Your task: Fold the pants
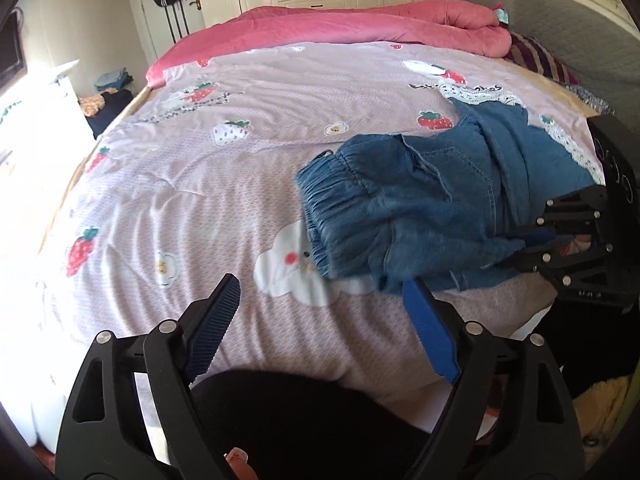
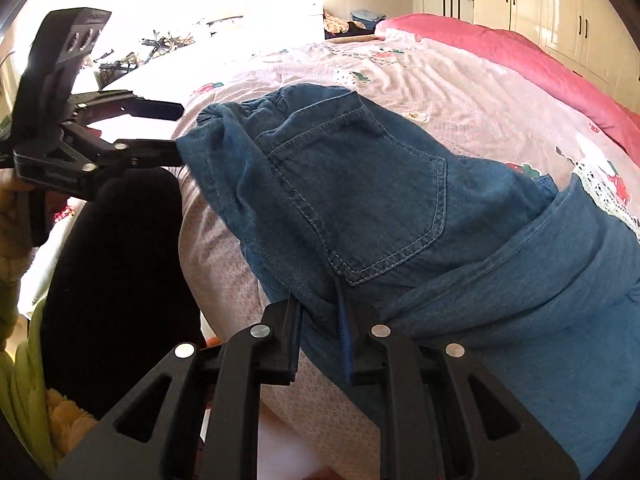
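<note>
The left gripper points downward with its jaws spread wide and nothing between them. The right gripper also angles down, jaws nearly together, apparently pinching a fold of the denim pants.

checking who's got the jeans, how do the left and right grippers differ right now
The left gripper has its jaws spread wide with nothing between them; the right gripper has its jaws close together, pinching a fold of the denim pants. The left sits beside the waistband end over the bedspread; the right sits at the pants' near edge, below the back pocket. Both are black with blue pads.
</note>
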`<state>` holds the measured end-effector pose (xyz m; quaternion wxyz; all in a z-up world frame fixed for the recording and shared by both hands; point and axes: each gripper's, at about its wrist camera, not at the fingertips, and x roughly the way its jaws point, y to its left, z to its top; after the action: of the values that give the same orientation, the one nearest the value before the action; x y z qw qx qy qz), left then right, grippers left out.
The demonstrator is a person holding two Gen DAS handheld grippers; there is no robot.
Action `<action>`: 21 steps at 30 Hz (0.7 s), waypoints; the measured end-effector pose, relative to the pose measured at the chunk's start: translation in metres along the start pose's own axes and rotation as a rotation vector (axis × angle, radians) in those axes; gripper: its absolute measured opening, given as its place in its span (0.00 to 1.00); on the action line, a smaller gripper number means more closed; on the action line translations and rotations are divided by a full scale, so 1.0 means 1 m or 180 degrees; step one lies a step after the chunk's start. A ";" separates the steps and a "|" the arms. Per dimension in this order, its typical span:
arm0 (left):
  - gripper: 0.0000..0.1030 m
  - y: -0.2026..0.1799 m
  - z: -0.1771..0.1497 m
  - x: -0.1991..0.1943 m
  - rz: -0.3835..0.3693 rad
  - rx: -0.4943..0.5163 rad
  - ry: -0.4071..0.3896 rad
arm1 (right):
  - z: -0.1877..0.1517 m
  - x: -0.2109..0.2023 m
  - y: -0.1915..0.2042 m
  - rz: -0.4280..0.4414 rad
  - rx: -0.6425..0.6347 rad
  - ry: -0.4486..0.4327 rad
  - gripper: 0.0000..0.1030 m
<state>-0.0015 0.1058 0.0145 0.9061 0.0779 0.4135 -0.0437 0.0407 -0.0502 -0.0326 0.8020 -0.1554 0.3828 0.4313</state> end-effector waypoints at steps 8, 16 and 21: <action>0.74 0.004 0.022 -0.025 -0.0159 -0.0133 -0.0244 | 0.002 -0.001 0.007 0.0170 -0.0049 0.0035 0.38; 0.59 -0.034 0.058 0.030 -0.0987 -0.0495 -0.0124 | 0.002 -0.054 -0.023 0.0124 0.0447 -0.0368 0.39; 0.44 -0.059 0.039 0.065 -0.0949 -0.0315 0.0231 | 0.007 -0.063 -0.053 -0.0278 0.0638 -0.0462 0.39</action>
<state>0.0615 0.0396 -0.0160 0.8768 -0.0275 0.4546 -0.1544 0.0659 -0.1131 0.0148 0.8571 -0.0594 0.3579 0.3656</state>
